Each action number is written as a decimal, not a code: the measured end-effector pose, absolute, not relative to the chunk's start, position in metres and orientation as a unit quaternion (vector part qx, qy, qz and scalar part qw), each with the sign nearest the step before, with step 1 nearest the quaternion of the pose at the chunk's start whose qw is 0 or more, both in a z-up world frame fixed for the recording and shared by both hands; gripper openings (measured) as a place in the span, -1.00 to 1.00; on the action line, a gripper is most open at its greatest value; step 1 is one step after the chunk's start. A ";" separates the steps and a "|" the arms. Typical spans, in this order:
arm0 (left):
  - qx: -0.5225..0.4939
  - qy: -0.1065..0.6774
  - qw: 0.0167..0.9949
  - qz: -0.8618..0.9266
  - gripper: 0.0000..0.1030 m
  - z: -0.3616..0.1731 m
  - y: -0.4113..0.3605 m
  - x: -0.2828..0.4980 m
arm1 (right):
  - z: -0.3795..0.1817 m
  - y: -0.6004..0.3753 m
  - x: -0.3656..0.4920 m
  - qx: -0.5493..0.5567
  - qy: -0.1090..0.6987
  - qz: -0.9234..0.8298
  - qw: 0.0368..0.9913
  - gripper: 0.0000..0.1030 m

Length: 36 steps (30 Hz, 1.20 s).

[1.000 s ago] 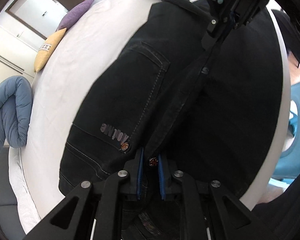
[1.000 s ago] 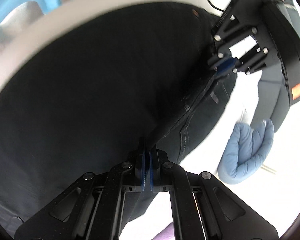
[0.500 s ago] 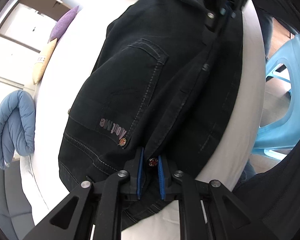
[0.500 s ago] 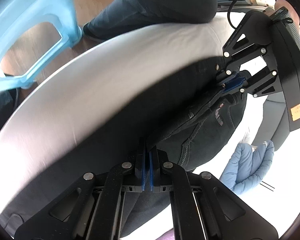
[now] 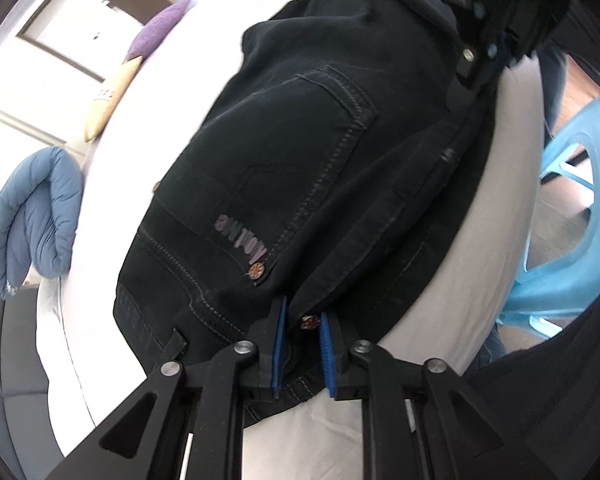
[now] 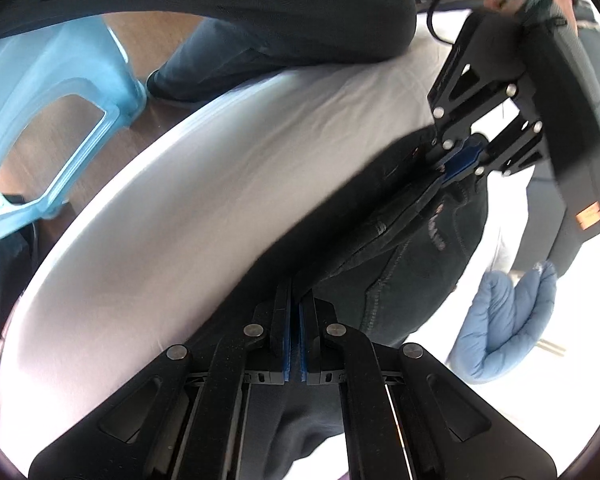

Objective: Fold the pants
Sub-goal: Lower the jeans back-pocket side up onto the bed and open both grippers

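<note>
Pants (image 5: 300, 168) on bed (image 6: 220, 184) – left gripper (image 5: 303, 354) and right gripper (image 6: 295, 336) both pinching waistband, fingers clamped on fabric. Keep edge taut btwn grips, lay flat w/o sag.

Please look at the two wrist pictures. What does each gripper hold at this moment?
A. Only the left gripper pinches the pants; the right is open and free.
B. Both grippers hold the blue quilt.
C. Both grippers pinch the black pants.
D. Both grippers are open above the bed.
C: the left gripper has the waistband of the black pants between its pads, and the right gripper is closed on the same dark fabric.
</note>
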<state>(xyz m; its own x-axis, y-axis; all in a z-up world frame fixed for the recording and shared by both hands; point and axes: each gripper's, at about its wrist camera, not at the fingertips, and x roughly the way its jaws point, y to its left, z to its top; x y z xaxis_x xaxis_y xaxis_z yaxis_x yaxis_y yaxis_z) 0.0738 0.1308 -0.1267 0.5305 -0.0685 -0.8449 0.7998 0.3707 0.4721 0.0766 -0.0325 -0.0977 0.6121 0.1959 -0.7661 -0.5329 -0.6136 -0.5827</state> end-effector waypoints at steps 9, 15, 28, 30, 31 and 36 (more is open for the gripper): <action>0.400 0.421 0.772 -0.258 0.28 -0.092 0.167 0.089 | -0.103 -0.024 0.087 -0.772 0.133 0.397 0.478 -0.95; 0.314 0.417 0.821 -0.230 0.28 -0.061 0.155 0.097 | -0.110 -0.013 0.089 -0.762 0.151 0.369 0.510 -0.94; 0.231 0.523 0.787 -0.230 0.29 -0.120 0.109 0.134 | -0.118 -0.010 0.071 -0.732 0.141 0.319 0.585 -0.89; 0.242 0.525 0.783 -0.229 0.29 -0.120 0.111 0.127 | -0.123 -0.010 0.070 -0.736 0.137 0.314 0.584 -0.89; 0.241 0.527 0.782 -0.228 0.29 -0.121 0.113 0.125 | -0.124 -0.010 0.071 -0.738 0.135 0.312 0.583 -0.89; 0.213 0.529 0.790 -0.224 0.32 -0.122 0.124 0.119 | -0.128 -0.009 0.068 -0.744 0.124 0.293 0.588 -0.88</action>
